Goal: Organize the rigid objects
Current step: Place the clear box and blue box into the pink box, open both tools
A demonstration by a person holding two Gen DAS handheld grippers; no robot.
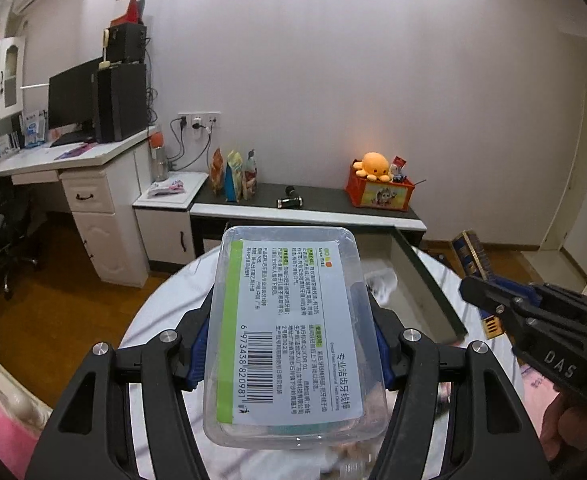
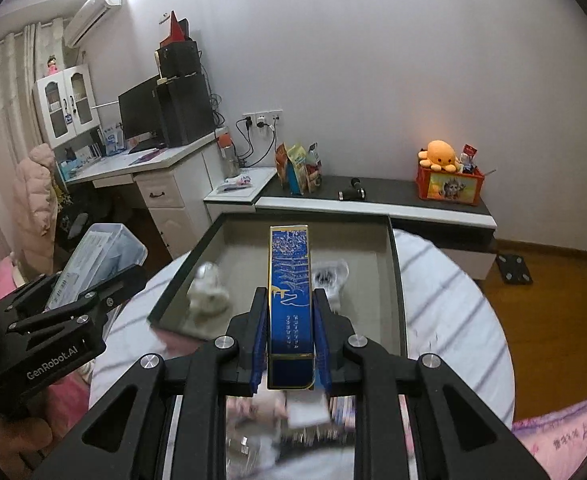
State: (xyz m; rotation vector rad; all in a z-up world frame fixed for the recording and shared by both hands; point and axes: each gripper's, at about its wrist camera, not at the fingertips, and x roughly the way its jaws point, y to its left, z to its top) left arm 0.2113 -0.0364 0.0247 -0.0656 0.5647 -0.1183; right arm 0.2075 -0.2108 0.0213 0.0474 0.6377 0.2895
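2 tongs grip boxes over an open drawer [image 2: 397, 280] (white items inside).

White desk [image 1: 45, 160], wooden floor [image 1: 73, 300]

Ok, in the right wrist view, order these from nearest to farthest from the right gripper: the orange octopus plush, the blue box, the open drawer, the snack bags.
1. blue box: clamped in the right gripper.
2. open drawer: just beyond and below, its tray under the box.
3. snack bags: on the dark cabinet top, left of centre.
4. orange octopus plush: on the orange crate, far right by the wall.
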